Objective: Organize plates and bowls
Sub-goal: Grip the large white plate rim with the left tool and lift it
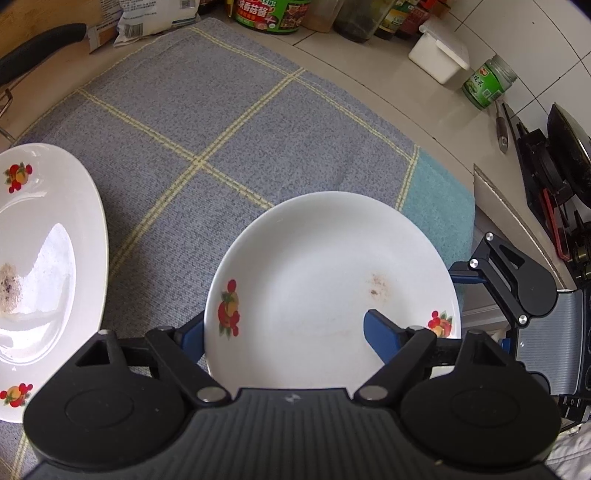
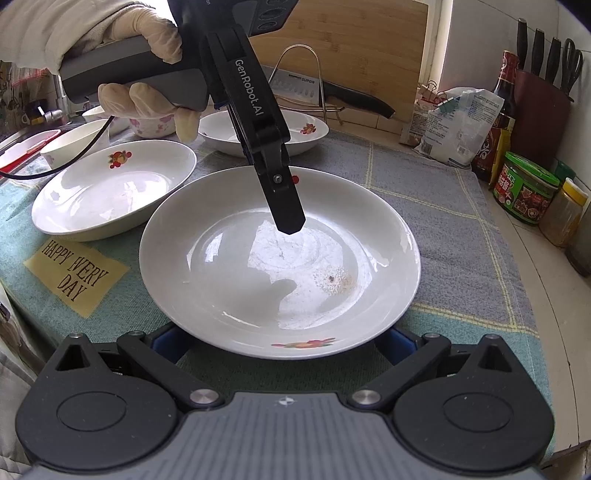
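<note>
While the left gripper (image 1: 291, 328) pinches the fruit-print plate (image 1: 332, 280) rim, the right gripper (image 2: 284, 341) sits wide open at its near edge; three plates (image 2: 110, 192) total, bare cloth (image 1: 207, 122) upper frame.

Left plate (image 1: 44, 258) cut by edge

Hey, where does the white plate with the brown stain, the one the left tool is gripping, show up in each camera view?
Left wrist view: the stained plate sits low in the center, its near rim between the left tool fingers.
Right wrist view: the same plate fills the center, with the left tool reaching down onto its far rim.
Shared landmark: the green-labeled jar beyond the gray checked cloth.
</note>
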The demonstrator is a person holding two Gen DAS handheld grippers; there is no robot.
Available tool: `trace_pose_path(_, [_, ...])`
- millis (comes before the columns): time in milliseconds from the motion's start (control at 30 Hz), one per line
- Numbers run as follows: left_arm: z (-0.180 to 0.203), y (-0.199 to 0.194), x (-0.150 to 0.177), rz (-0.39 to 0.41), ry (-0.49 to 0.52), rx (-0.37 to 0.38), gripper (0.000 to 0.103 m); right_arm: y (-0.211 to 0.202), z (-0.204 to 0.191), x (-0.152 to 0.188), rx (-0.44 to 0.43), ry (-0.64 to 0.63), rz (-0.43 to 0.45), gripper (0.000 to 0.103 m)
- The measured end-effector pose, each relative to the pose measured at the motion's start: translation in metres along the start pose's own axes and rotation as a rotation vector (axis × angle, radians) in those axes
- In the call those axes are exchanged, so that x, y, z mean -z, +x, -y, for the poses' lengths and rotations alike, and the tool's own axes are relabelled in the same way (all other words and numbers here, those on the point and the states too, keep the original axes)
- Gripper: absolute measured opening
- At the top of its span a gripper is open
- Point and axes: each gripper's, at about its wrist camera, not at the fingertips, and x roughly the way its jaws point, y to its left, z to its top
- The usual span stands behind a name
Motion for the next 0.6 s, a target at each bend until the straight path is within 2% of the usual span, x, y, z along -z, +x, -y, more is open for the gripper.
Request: trace_pose_path(600, [0.001, -0.012, -0.015, 0.062, 0.01, 0.003, 0.085, -0.003, 0.015, -0.013, 0.025, -0.017, 0.004, 0.103])
